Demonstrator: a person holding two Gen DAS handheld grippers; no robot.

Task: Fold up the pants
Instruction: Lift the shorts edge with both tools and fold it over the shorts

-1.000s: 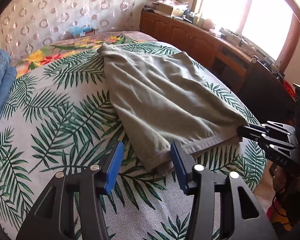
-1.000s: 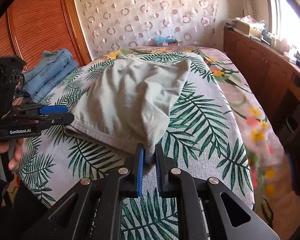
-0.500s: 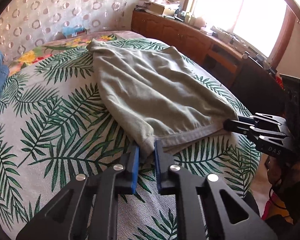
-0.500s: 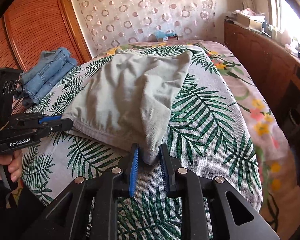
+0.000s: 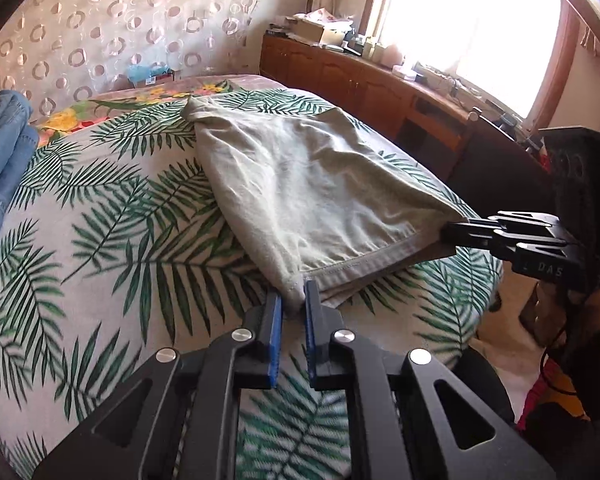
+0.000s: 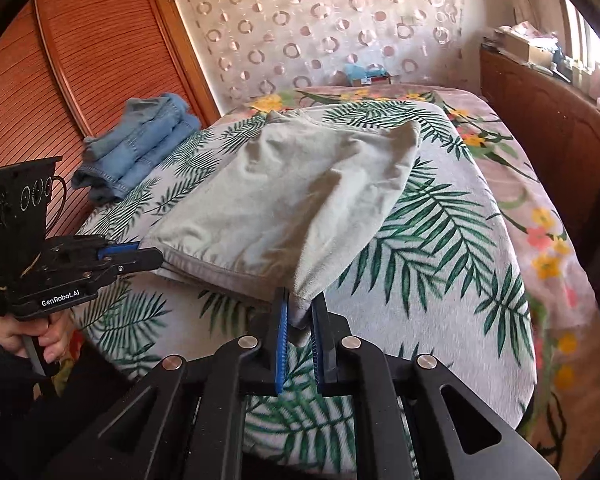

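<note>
Pants (image 5: 300,192) lie on the palm-print bedspread (image 5: 100,220) – near hem corners pinched. Left gripper (image 5: 292,300) clamped on 1 corner, right gripper (image 6: 299,308) just closed further onto the other. Folded jeans (image 6: 140,148) well apart.

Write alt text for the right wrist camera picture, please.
The right gripper pinches one near corner of grey-green pants on a palm-leaf bedspread, while the left gripper clamps the other corner. Folded jeans sit behind.
</note>
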